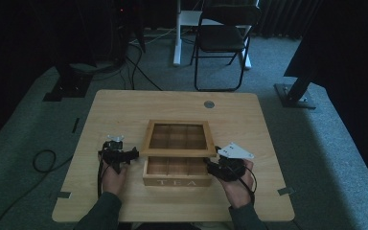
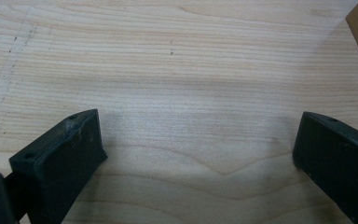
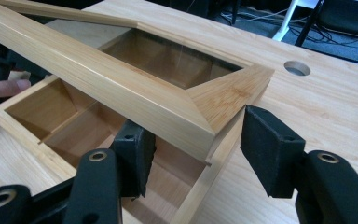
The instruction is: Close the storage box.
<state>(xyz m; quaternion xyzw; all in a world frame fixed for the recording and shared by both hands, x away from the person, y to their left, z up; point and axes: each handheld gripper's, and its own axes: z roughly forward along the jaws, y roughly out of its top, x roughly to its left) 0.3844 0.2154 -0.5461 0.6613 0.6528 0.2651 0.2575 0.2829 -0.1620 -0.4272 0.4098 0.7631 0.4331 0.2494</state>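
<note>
High view: wooden tea box (image 1: 177,175) sits near the front edge of the surface (image 1: 124,105), its windowed lid (image 1: 177,138) raised partway. Left claw (image 1: 133,154) rests beside the box's left side; right claw (image 1: 210,166) sits at the lid's front right corner.

Left gripper view: jaws wide apart over bare wood, nothing between them.

Right gripper view: jaws straddle the lid's corner without clamping it; contact is hard to judge, perhaps a light touch. The lid looks stiff, light, smooth and hinged; best taken by the frame edge, not the pane.
</note>
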